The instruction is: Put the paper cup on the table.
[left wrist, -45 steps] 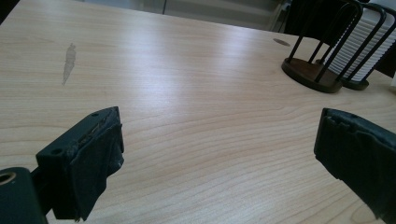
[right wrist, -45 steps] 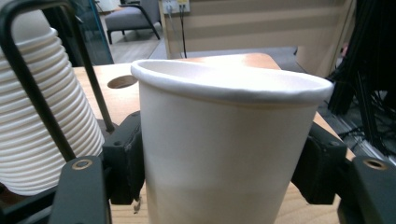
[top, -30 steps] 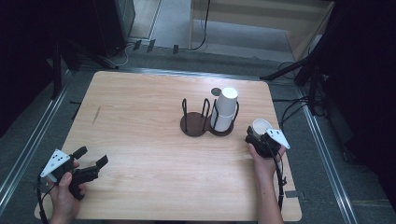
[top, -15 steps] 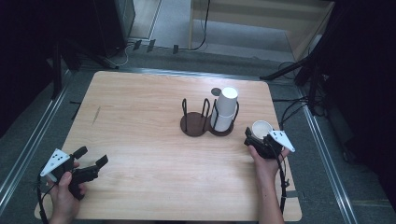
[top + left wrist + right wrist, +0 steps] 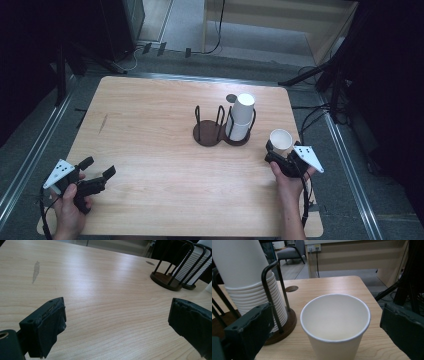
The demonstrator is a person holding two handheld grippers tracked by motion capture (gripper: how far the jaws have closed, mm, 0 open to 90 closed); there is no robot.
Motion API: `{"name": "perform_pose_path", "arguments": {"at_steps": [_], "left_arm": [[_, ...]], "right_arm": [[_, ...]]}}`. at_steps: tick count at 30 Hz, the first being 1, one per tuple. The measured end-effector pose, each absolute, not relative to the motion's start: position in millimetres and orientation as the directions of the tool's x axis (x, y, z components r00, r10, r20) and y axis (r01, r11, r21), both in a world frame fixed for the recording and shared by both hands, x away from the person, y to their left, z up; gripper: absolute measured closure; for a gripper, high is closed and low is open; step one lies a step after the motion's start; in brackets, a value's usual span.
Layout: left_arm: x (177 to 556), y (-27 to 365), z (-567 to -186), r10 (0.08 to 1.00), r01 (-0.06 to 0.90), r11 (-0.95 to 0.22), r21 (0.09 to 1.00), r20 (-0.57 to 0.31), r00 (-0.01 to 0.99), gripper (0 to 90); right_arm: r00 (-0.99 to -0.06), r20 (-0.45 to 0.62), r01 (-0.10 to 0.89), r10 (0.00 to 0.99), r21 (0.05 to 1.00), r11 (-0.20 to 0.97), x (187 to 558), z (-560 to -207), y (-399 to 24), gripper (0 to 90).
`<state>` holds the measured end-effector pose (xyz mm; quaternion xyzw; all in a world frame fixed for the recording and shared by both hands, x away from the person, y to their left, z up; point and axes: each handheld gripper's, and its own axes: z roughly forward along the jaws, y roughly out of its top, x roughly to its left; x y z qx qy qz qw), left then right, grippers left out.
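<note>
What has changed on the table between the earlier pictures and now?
The right tool has just opened its jaws and let go of the single paper cup, which stands upright on the table between the open jaws, untouched. The hand drew back slightly. The left tool, the cup stack and its holder stayed put.

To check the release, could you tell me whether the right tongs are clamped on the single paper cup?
No, the right tongs stand wide open, clear of the single paper cup.

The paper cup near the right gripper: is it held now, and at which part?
Nothing is held. The right gripper has just been opening; its jaws stand wide on either side of the paper cup, not touching it. The left gripper is open over bare table.
</note>
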<state>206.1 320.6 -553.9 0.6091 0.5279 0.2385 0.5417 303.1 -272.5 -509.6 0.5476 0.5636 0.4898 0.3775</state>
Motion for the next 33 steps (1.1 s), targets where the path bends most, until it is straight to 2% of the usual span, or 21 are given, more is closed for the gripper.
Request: {"name": "perform_pose_path", "arguments": {"at_steps": [19,33], "left_arm": [[203,321,-554,0.902,0.373,0.146,0.916,-0.278,0.330,1.8],[202,322,-554,0.900,0.366,0.156,0.917,-0.284,0.330,1.8]], "right_arm": [[-0.103,0.119,0.248,0.988,0.964,-0.091,256,-516,-292,0.0],[-0.096,0.098,0.329,0.991,0.942,-0.062,228,-536,-307,0.0]]}}
